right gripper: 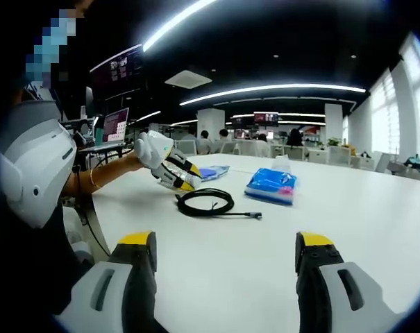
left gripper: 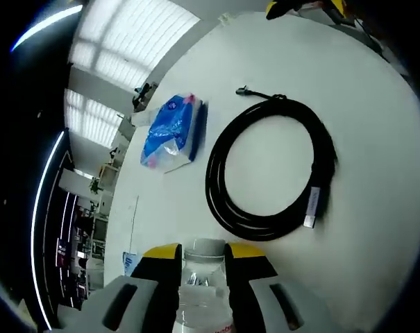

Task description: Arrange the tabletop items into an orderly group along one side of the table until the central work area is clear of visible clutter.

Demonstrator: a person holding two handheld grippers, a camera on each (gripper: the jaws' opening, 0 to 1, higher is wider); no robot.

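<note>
In the left gripper view, a clear plastic bottle (left gripper: 203, 291) with a grey cap is clamped between the yellow-tipped jaws of the left gripper (left gripper: 205, 258), the cap sitting right at the fingertips. Ahead of the jaws, a coiled black cable (left gripper: 271, 168) is laid flat on the white table (left gripper: 376, 139), one plug end pointed away from the jaws and a silver connector lying on the coil's near right side. Ahead and to the left of the jaws, a blue tissue pack (left gripper: 171, 132) is seen, well apart from the cable. A yellow-and-black object (left gripper: 303, 8) is seen at the far table edge, too cut off to identify.

In the right gripper view, the jaws of the right gripper (right gripper: 225, 251) are held wide apart with nothing between them, above bare table (right gripper: 223, 277). Ahead of the left jaw, the left gripper (right gripper: 185, 179) is seen held by a person's hand (right gripper: 130, 164), just beside the cable (right gripper: 210, 202). The tissue pack (right gripper: 271, 184) is seen ahead between the jaws, to the right of the cable. A second blue packet (right gripper: 214, 171) is seen just behind the left gripper. The bottle cannot be made out in this view.
</note>
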